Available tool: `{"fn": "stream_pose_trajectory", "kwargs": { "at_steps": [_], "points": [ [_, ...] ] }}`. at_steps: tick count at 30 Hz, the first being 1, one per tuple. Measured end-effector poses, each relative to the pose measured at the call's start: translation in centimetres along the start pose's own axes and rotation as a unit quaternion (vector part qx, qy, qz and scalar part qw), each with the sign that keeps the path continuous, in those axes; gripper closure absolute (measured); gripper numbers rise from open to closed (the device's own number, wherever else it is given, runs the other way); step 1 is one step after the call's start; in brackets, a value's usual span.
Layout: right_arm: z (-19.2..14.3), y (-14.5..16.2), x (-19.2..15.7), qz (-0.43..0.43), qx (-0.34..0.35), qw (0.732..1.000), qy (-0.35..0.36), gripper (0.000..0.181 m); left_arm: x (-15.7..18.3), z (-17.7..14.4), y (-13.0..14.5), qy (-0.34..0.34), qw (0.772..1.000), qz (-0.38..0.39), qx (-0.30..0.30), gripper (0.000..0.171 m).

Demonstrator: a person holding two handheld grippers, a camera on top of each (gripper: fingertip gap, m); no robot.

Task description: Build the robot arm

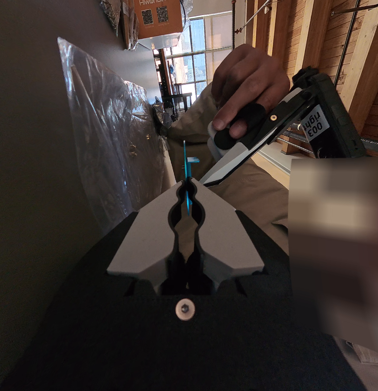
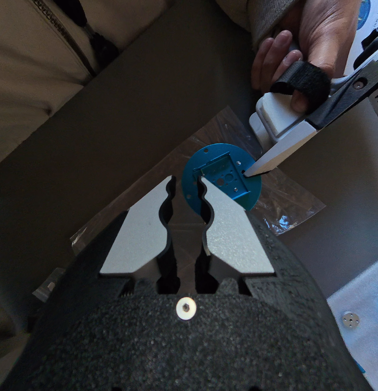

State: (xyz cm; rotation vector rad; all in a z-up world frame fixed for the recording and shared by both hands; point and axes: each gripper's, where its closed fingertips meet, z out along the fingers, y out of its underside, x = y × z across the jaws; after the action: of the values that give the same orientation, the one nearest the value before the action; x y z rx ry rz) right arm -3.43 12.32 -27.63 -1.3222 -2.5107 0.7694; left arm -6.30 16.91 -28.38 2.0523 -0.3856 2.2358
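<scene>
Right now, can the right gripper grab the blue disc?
Probably yes. The right gripper is open and its fingers straddle the near edge of the blue disc. Nothing lies between them. The left gripper already pinches the disc's far edge, clear of that side.

Dark matte table point(image 2: 154, 88), mostly bare.
Clear plastic bag point(image 2: 285, 203) flat on it; white sheet point(image 2: 361, 300) at right edge.

1. Two claws: left point(image 1: 187, 182), right point(image 2: 187, 177).
2. One blue disc point(image 2: 222, 167).
3. Two hands point(image 1: 245, 84) point(image 2: 306, 42).
4. One clear bag point(image 2: 289, 203) under the disc.
5. One small silver hub point(image 2: 350, 320).
6. One orange box point(image 1: 158, 19).
</scene>
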Motion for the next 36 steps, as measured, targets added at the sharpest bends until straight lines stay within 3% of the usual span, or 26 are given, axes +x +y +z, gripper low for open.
{"fn": "stream_pose_trajectory", "kwargs": {
  "at_steps": [8, 17, 36],
  "points": [
    [1.5, 0.1, 0.8, -0.022, -0.005, 0.999, 0.025, 0.154, 0.0, 0.0, 0.0, -0.002, 1.0, 0.001, 0.0, 0.171],
    [0.4, 0.1, 0.1, 0.003, -0.006, 1.0, 0.014, 0.167, -0.1, 0.0, 0.0, -0.003, 1.0, 0.002, 0.001, 0.171],
    [1.1, 0.0, 0.3, 0.017, 0.009, 0.999, 0.027, 0.165, 0.0, 0.0, -0.1, -0.002, 1.0, 0.002, 0.002, 0.171]
  ]
}}
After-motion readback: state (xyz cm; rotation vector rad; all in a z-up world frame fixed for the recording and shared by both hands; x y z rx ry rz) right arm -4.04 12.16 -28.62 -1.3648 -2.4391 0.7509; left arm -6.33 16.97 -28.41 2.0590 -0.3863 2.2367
